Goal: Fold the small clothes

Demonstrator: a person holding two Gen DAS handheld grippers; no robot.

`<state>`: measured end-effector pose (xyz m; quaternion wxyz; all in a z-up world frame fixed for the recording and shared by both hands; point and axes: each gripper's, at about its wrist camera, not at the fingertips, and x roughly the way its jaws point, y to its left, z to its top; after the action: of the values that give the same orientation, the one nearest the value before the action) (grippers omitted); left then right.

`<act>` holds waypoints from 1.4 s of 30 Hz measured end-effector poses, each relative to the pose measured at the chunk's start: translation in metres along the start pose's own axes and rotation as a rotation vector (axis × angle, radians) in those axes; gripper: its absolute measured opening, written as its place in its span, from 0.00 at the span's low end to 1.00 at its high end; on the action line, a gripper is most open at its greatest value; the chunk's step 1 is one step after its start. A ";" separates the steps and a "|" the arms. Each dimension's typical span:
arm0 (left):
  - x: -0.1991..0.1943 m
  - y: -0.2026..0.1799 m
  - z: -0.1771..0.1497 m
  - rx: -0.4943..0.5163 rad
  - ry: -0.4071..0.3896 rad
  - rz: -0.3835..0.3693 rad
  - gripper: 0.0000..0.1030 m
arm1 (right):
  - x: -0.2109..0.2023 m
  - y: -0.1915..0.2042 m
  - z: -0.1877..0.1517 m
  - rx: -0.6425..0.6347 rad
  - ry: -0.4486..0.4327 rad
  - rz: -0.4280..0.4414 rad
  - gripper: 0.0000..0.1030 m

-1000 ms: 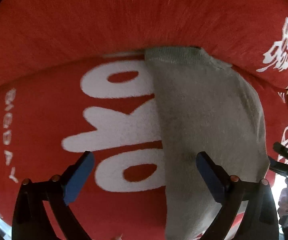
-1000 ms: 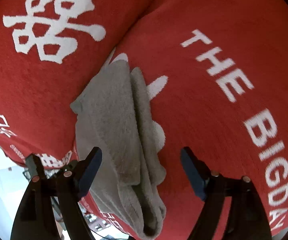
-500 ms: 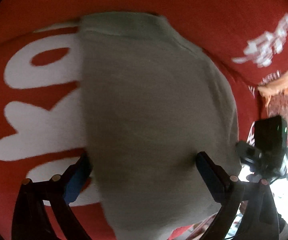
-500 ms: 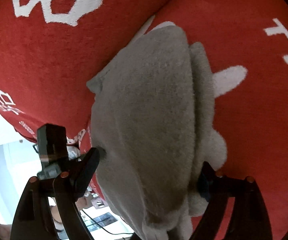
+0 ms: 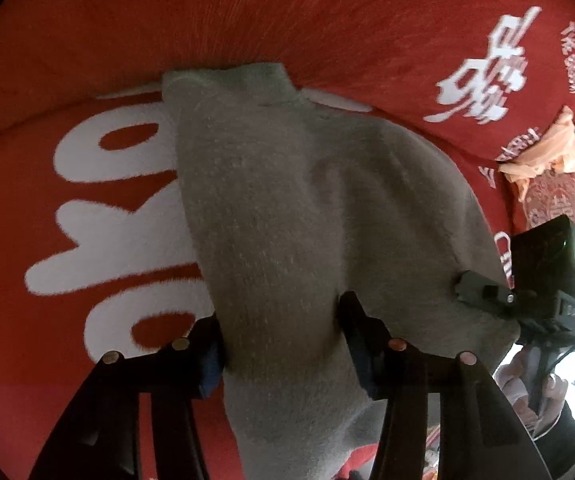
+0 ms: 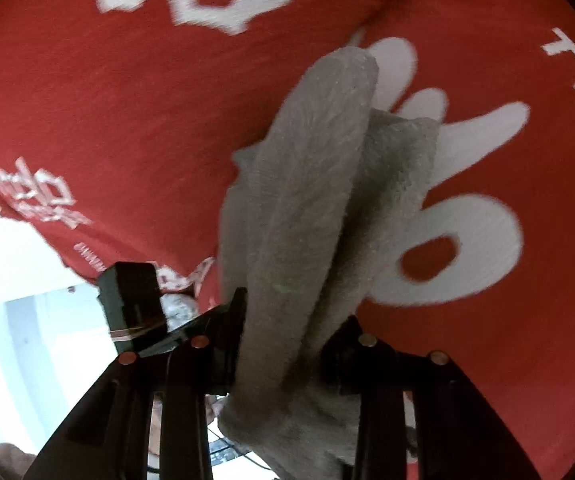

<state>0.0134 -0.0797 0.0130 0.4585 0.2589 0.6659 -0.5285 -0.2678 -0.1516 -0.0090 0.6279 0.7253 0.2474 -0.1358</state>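
Observation:
A small grey fleecy garment (image 5: 307, 216) lies on a red cloth with big white lettering (image 5: 87, 216). My left gripper (image 5: 283, 340) has its jaws closing, and both pads press into the near end of the garment, bunching it between them. In the right wrist view the same grey garment (image 6: 307, 184) rises in two folded layers from my right gripper (image 6: 291, 332), whose jaws are closing and pinch the fabric between the pads. The other gripper's black body (image 5: 543, 272) shows at the right edge of the left wrist view, touching the garment's side.
The red cloth (image 6: 127, 128) covers a cushioned, creased surface and ends at the left, where a bright floor (image 6: 15, 304) shows below. An orange scrap (image 5: 543, 156) lies at the far right. A person's hand (image 5: 527, 392) holds the right gripper.
Both grippers went from wide open above the garment to closed in on it. The garment now bunches and lifts between the pads, and the right wrist view has shifted left along the cloth.

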 end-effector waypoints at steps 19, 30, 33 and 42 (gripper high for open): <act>-0.065 0.102 -0.127 -0.117 0.004 0.256 0.52 | 0.090 0.034 -0.101 -0.044 0.165 -0.245 0.37; -0.097 0.130 -0.148 -0.207 -0.053 0.329 0.52 | 0.048 0.085 -0.110 -0.201 0.065 -0.520 0.17; -0.084 0.124 -0.149 -0.184 -0.035 0.345 0.52 | 0.062 0.091 -0.119 -0.244 0.112 -0.501 0.17; -0.074 0.118 -0.145 -0.166 -0.026 0.357 0.52 | 0.109 0.050 -0.126 -0.211 0.177 -0.649 0.06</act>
<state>0.0951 0.1037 0.0261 0.5734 0.3275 0.6445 -0.3855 -0.1643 -0.0125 -0.0004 0.5995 0.5490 0.5311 -0.2389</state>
